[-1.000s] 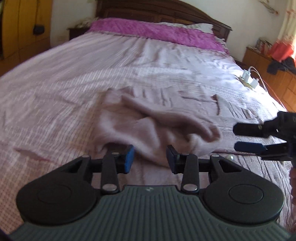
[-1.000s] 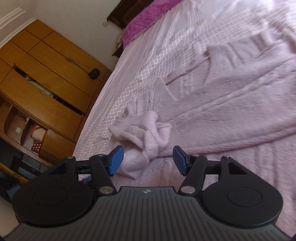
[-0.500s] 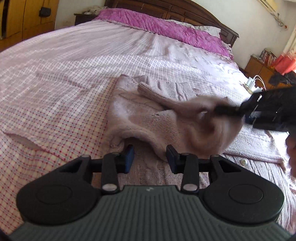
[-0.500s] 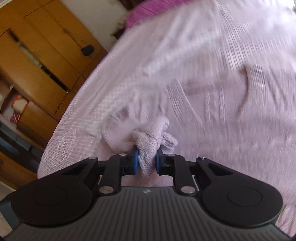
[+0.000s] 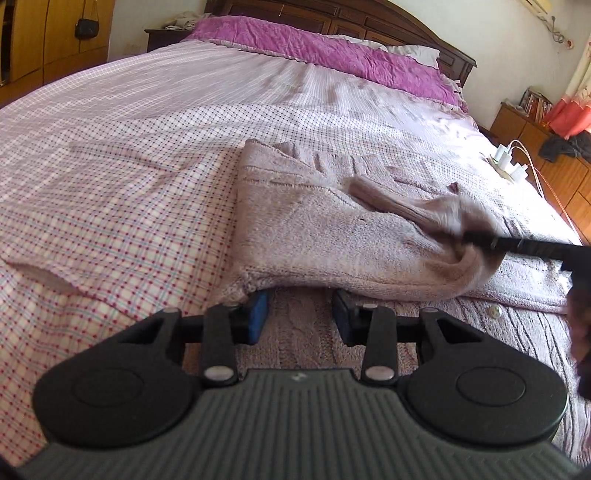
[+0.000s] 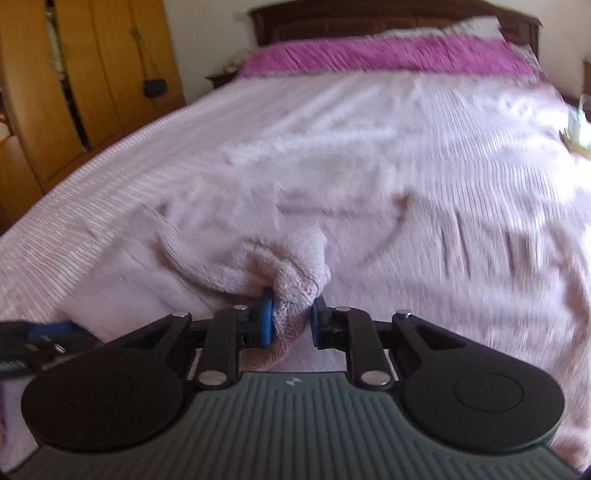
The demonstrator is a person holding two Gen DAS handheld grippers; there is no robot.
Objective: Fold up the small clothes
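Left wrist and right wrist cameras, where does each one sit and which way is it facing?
Left wrist: on the left hand-held gripper, open, low over the bed, facing the headboard across the pink sweater; the right hand-held gripper's finger enters at right.
Right wrist: on the right hand-held gripper, shut on the sweater's sleeve, also facing the headboard; the left hand-held gripper shows at lower left.
Shared: sweater, purple pillow, checked sheet.

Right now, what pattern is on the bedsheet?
The bedsheet has a small check of red and blue lines on white, clearest in the left wrist view.
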